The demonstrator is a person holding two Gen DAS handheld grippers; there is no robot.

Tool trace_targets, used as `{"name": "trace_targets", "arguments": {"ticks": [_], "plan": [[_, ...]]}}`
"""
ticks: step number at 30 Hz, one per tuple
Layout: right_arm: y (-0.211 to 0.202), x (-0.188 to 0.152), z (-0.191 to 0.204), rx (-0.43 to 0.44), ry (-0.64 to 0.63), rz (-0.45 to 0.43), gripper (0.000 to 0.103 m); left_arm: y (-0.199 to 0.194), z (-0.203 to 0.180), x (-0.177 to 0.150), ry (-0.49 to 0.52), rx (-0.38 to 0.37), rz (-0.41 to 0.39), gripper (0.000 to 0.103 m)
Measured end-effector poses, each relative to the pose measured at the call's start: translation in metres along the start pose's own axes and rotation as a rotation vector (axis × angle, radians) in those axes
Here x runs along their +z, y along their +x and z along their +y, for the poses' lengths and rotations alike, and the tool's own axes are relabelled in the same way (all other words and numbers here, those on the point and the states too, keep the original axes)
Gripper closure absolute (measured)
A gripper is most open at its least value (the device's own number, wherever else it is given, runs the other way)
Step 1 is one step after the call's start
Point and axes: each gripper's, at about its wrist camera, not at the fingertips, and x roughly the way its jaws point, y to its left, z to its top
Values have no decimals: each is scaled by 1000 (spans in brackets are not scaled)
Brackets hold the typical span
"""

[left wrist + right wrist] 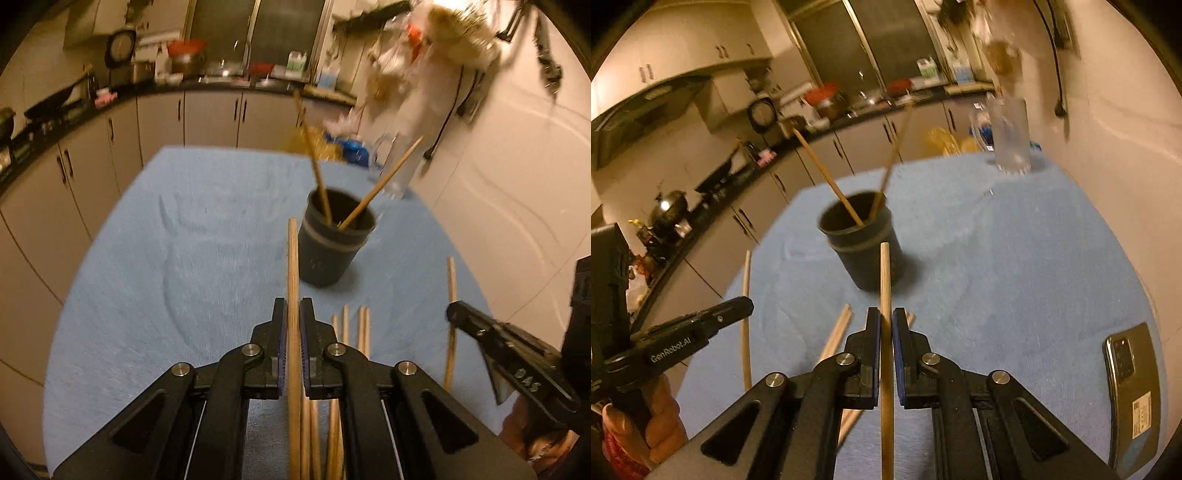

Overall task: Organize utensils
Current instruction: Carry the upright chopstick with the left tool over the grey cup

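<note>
Each gripper pinches one wooden chopstick lengthwise between its pads. The left gripper (pixel 293 314) holds a chopstick (pixel 293 266) that runs up the middle of the left wrist view, its tip near the side of the dark cup (pixel 332 251). The right gripper (pixel 885 321) holds another chopstick (pixel 885 280) the same way, its tip in front of the cup's (pixel 866 254) wall in the right wrist view.

The sticks look light, stiff and smooth, so they could swivel or slide in a narrow pinch. A hold nearer the middle than the tip would likely steady them, and the free end must clear the cup rim before it is tipped in.

The cup stands upright at centre frame on the blue cloth covering the bench (pixel 184 258). It holds two chopsticks (pixel 380 184) that lean outward against its rim. A clear glass (pixel 1010 136), apparently empty, stands at the upper right of the right wrist view.

More loose chopsticks (pixel 354 328) lie on the cloth low in the frame, just right of the left gripper. One separate stick (pixel 450 321) lies farther right. A phone (pixel 1134 398) lies at the lower right of the right wrist view.
</note>
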Motion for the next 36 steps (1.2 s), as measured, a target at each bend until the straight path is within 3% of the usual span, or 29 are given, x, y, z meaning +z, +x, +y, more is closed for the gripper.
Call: {"name": "trace_targets", "arguments": {"ticks": [12,36], "plan": [[-21,5,1,25,1,-71,96,-58,-4,11,-1,-29,-108,97],[-44,41,-3,35,28,-187,96,-70,-3,45,6,-48,-181,97]]}}
